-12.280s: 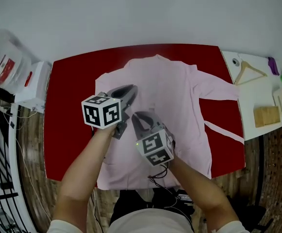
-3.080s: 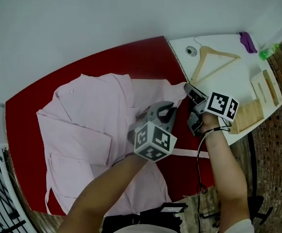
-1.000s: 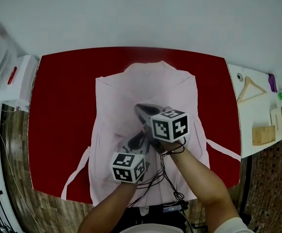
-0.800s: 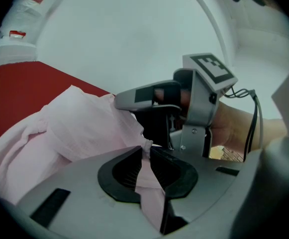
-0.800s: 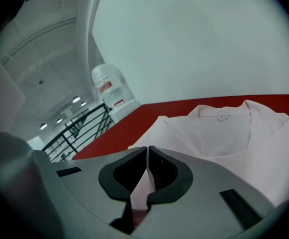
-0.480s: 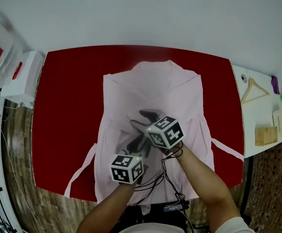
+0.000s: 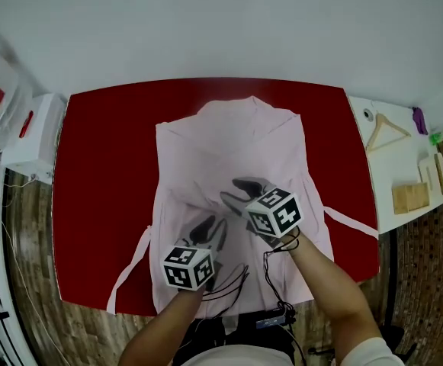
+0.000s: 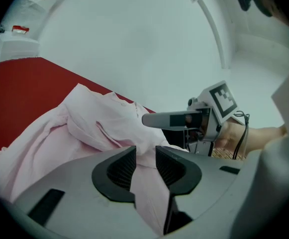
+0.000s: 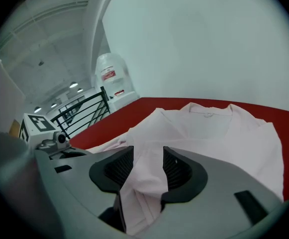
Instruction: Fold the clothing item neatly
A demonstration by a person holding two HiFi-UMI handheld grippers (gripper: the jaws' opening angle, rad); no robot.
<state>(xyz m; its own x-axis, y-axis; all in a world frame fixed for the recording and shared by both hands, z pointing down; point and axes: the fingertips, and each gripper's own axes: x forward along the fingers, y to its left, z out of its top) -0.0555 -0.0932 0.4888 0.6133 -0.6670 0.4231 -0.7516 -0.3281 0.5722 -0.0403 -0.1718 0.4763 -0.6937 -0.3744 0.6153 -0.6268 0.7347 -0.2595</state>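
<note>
The pink shirt (image 7: 232,151) is lying flat down the middle of the red table (image 7: 103,166), with its collar at the far side, its two sides folded in toward the centre and its hem reaching the near edge. A narrow strip of the cloth is trailing out at each lower side. Both tools are hovering close together over its lower half. The left gripper (image 8: 145,164) is standing open, its jaws having just been opening, with a raised fold of the shirt running loosely between the pads. The right gripper (image 9: 148,166) is standing wider open, its jaws also having just been opening, and a ridge of the cloth is lying in the gap. A white box (image 7: 34,139) is sitting left of the table. At the right, a white side table (image 7: 377,181) is carrying a wooden hanger (image 7: 387,128) and a wooden block (image 7: 409,197).
</note>
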